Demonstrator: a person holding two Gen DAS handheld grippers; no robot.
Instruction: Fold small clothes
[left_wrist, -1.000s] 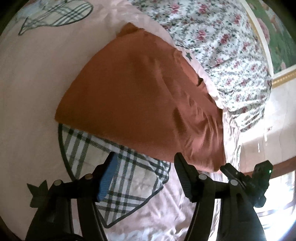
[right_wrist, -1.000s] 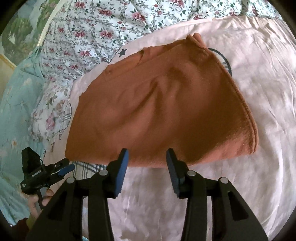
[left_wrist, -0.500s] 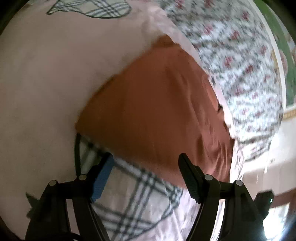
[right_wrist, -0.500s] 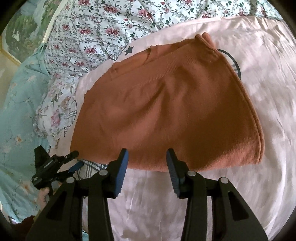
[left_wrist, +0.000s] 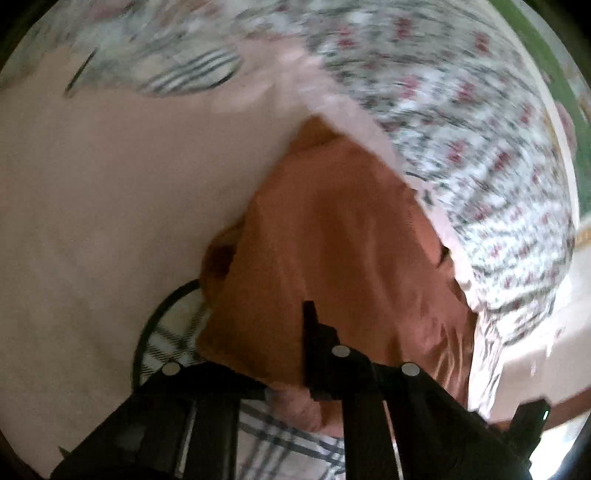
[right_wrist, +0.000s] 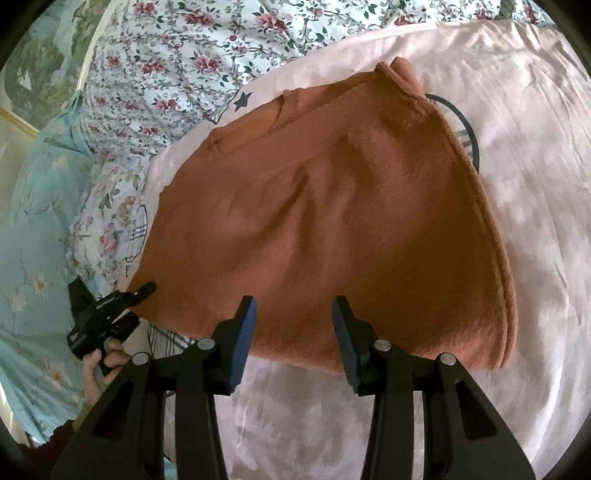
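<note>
A rust-orange knit garment (right_wrist: 332, 221) lies folded flat on the pink bedsheet (right_wrist: 517, 110). My right gripper (right_wrist: 291, 339) is open and empty, its blue-padded fingers at the garment's near hem. My left gripper (left_wrist: 295, 354) has reached the garment's edge (left_wrist: 332, 258); the cloth covers one finger and the jaws look close together, but the view is blurred. In the right wrist view the left gripper (right_wrist: 140, 291) touches the garment's left corner.
A floral quilt (right_wrist: 184, 55) is bunched along the far side of the bed. A plaid print patch (left_wrist: 166, 339) on the sheet lies under the garment's near corner. A pale blue flowered cloth (right_wrist: 33, 221) hangs at the left.
My left gripper moved forward onto the garment's edge and its jaws narrowed around the cloth. My right gripper edged slightly closer to the hem and stays open.
</note>
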